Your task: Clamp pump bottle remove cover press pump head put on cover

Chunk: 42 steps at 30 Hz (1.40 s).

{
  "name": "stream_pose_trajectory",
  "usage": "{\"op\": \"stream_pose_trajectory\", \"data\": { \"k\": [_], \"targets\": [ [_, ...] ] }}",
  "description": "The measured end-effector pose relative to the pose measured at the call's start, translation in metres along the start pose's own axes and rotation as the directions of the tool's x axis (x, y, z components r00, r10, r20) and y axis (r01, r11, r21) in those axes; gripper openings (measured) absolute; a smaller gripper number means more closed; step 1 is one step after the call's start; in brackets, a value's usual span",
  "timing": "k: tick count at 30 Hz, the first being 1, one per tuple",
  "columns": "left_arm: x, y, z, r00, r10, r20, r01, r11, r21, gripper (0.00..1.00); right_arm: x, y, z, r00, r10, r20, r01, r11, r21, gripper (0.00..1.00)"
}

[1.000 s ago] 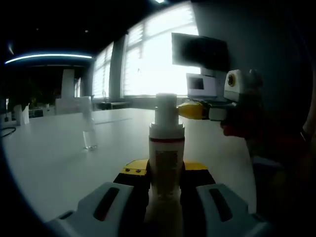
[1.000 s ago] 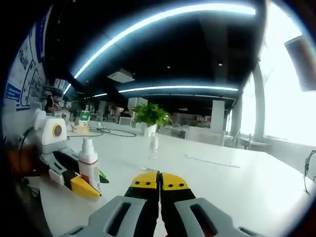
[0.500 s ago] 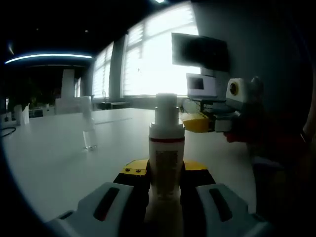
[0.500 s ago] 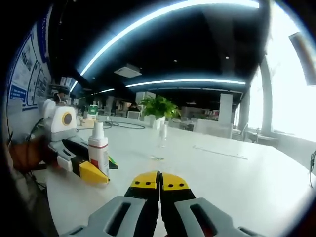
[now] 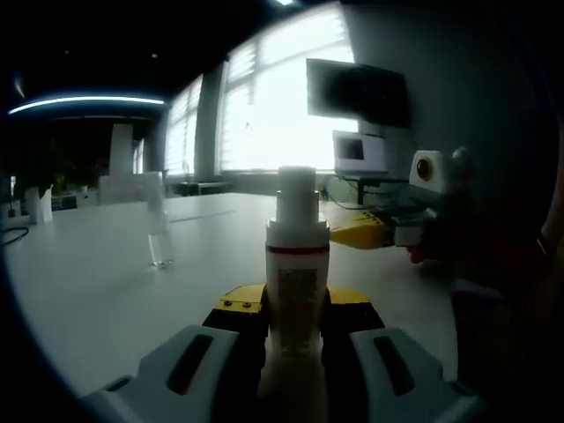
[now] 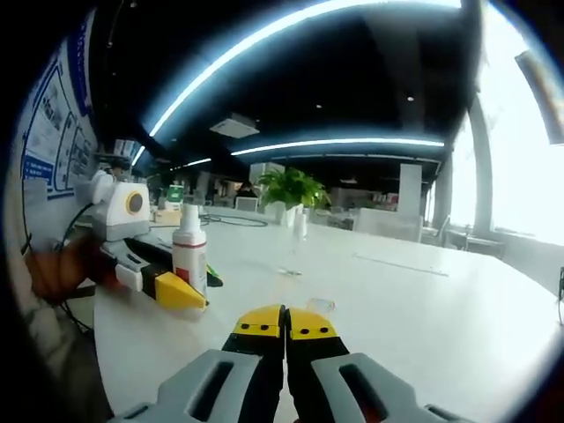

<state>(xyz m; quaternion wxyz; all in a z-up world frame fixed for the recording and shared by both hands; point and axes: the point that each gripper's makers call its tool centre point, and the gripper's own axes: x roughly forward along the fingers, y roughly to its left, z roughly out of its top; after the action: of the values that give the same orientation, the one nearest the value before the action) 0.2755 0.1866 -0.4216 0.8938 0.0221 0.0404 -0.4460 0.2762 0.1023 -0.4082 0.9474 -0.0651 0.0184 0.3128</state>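
so, in the left gripper view the left gripper (image 5: 295, 339) has its jaws clamped on the lower body of the pump bottle (image 5: 297, 264), which stands upright on the white table (image 5: 106, 282). its top is bare: the pump head (image 5: 297, 192) shows with no cover over it. a clear cover (image 5: 158, 231) stands upright on the table off to the left, well apart from the bottle. the right gripper (image 5: 374, 231) comes in from the right, yellow tips pointing toward the bottle, near it but not touching, and lower than the pump head.

over in the right gripper view the right gripper (image 6: 285, 330) has its jaws pressed together with nothing between them. the pump bottle (image 6: 189, 256) sits at the left, held by the left gripper (image 6: 167, 286), and the clear cover (image 6: 298, 240) stands farther back on the table (image 6: 423, 308). a small clear bit lies on the table just past the jaw tips; i can't tell what it is.

as i judge it, clamping and cover removal are done. whether the pump was pressed can't be read from this. fetching the cover and putting it on is left.
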Motion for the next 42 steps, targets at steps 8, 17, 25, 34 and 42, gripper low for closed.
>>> {"op": "stream_pose_trajectory", "data": {
  "k": [8, 17, 25, 34, 42],
  "targets": [
    [0.000, -0.001, 0.000, 1.000, 0.000, 0.000, 0.000, 1.000, 0.002, 0.14, -0.002, 0.003, -0.007, 0.999, 0.033, 0.006, -0.033, 0.999, 0.027, 0.00],
    [0.000, -0.001, 0.000, 1.000, 0.000, 0.000, 0.000, 1.000, 0.002, 0.14, -0.004, 0.012, -0.008, 0.998, 0.057, 0.003, -0.057, 0.998, -0.002, 0.00],
    [0.000, -0.001, 0.000, 1.000, 0.001, 0.000, -0.001, 1.000, 0.004, 0.14, -0.001, 0.017, -0.009, 0.998, 0.069, -0.006, -0.069, 0.997, -0.034, 0.00],
    [0.000, -0.001, 0.000, 1.000, 0.003, 0.000, -0.003, 1.000, 0.005, 0.14, 0.000, 0.019, -0.008, 0.996, 0.088, -0.003, -0.088, 0.996, -0.018, 0.00],
    [0.000, -0.001, 0.000, 1.000, 0.002, 0.000, -0.002, 1.000, 0.002, 0.14, 0.001, 0.019, -0.010, 0.996, 0.088, -0.012, -0.089, 0.996, -0.026, 0.00]
  ]
}}
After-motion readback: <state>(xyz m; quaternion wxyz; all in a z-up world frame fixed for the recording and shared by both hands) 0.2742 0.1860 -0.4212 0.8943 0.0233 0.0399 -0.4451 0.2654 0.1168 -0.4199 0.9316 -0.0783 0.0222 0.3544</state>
